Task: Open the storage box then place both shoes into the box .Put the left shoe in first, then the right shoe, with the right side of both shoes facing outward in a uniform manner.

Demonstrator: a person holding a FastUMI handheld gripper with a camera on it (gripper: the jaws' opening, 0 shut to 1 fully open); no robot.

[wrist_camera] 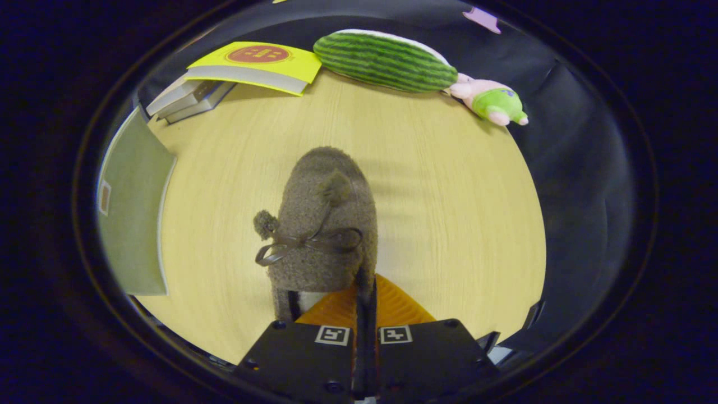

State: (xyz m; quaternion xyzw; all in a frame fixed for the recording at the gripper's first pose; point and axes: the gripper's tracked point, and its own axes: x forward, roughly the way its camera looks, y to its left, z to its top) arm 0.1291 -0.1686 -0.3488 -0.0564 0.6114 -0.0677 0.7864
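Note:
A brown fuzzy shoe (pixel 322 224) with a ribbon bow and two pom-poms hangs just ahead of my fingers, toe pointing away from me. My gripper (pixel 366 289) is shut on the shoe's collar edge at its right rear, both fingers pressed together on the fabric. The shoe seems lifted off the wooden table (pixel 449 224), casting a faint shadow to its right. The grey-green storage box (pixel 134 224) with a pale rim stands to the left of the shoe; I cannot tell whether it is open.
Beyond the shoe, a yellow book (pixel 258 64) lies on stacked grey books (pixel 188 98). A striped watermelon plush (pixel 384 60) and a small pink-and-green plush (pixel 493 102) sit at the far edge. The table drops off to the right.

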